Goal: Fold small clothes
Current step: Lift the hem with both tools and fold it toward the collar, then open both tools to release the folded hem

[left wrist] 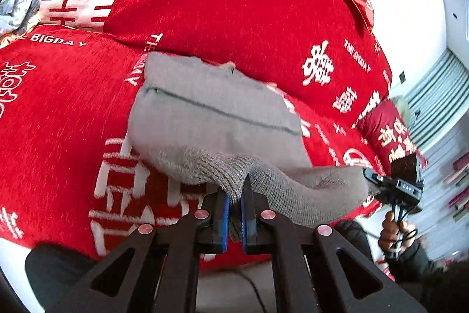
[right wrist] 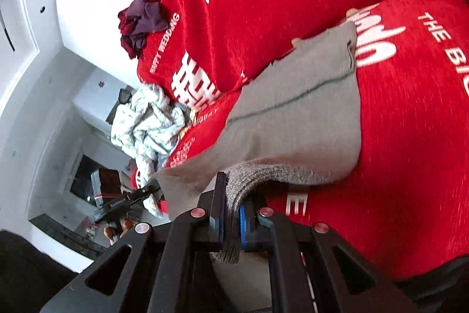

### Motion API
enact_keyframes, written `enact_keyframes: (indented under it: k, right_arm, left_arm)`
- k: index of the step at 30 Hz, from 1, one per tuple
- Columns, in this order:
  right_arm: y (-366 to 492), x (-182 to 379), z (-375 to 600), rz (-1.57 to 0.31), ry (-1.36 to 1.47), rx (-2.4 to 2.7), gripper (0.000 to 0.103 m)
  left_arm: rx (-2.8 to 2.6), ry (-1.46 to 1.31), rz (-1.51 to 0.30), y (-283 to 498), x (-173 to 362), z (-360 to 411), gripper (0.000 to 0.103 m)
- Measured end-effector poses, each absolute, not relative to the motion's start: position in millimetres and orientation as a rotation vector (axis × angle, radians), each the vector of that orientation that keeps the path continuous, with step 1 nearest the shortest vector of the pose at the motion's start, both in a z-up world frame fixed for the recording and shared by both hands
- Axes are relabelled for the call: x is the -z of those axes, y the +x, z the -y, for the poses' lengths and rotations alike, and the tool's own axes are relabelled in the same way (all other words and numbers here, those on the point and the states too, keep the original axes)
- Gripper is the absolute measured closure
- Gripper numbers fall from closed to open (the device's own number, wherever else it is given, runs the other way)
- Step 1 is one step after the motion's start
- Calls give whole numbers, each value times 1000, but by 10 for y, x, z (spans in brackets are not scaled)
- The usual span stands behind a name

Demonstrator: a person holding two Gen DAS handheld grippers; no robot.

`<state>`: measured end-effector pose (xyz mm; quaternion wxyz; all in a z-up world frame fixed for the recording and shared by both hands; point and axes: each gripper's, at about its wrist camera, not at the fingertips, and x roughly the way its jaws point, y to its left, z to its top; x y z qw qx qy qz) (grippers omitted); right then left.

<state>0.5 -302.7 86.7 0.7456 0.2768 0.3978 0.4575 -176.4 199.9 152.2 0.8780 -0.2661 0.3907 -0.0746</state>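
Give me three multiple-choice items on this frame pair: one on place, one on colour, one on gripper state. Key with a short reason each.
1. Where does the grey knitted garment lie?
A. on the red bedspread with white characters
B. on a wooden floor
C. inside a basket

2. What colour is the thin seam line across the garment?
A. yellow
B. dark grey-green
C. white

3. How do the two grippers stand?
A. both open, clear of the cloth
B. only the left is shut on cloth
C. both shut on the garment's ribbed hem

Key: 1 A, the far part of the garment rests on the red spread in both views. 2 B, a dark line runs across the cloth. 3 C, the left gripper pinches ribbed knit between its blue pads, and the right gripper does the same in its own view.
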Motion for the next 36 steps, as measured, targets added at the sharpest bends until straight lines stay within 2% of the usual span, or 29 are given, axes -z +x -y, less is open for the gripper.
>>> enact_keyframes:
  k: [8,17,24,28,30,31,33,34,35,36]
  right_arm:
    - [622,-1085,2895,-796,700,-951,95]
    - [1693,-1181,2485,-793,725,-887,95]
    - [2626,-913,2197,-853,743,-800,95]
    - [3086,-572,2098,-932,781,-713,95]
    - [3268,-374,2039,-991,767,-661,90]
    - [3334,-293,2024,-1018,759,-633,84]
    - [3420,-177,2038,-1060,771,-603,59]
    - [3420,-153,2078,-1055,783,-594,33]
    - [3391,-163,2151,-1015,801,-589,19]
    - [3349,-204,2232,-967,808,-573,17]
  left_arm:
    - [133,-617,-756,-997,-1614,-2286,97]
    - [93,-644,-798,157,-1462,-2611,97]
    - [64,-668,-866,1164,-1135,-2809,97]
    - [-9,-711,-984,1629,-670,-2913,97]
    - [-46,-781,-1067,1754,-398,-3006,97]
    - [-58,-831,-1092,1776,-275,-3067,97]
    - [-47,-901,-1079,1748,-190,-3153,96]
    - [-40,-919,-1065,1717,-195,-3193,87]
    - [-44,-922,-1056,1690,-217,-3223,77]
    - [-47,-922,-1032,1642,-274,-3268,52]
